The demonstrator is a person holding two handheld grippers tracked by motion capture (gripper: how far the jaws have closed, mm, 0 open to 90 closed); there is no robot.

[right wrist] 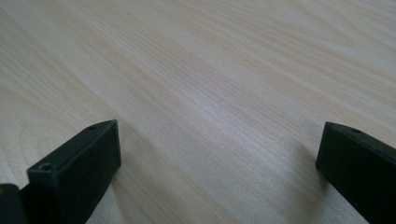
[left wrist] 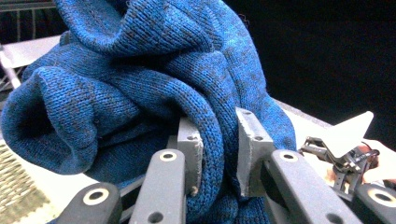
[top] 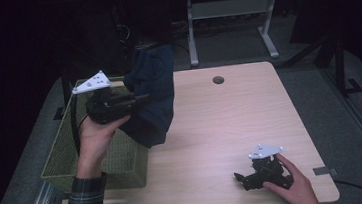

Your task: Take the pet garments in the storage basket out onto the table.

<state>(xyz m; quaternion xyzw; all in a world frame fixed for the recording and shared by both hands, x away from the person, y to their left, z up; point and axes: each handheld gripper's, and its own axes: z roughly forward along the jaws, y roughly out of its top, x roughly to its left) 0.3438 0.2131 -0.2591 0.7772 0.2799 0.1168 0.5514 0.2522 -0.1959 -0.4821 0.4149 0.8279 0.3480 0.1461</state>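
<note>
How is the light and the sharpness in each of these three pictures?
High view: surroundings almost black, only the table lit, sweater looks dark. Left gripper view: sweater bright blue and sharp, background black. Right gripper view: even soft light on the table, jaws slightly blurred, faint shadows beside them.

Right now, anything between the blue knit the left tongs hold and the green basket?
Nothing visible. The left tongs are shut on a fold of the blue knit, which hangs over the table edge right beside the green basket. The basket's open top looks unobstructed.
</note>
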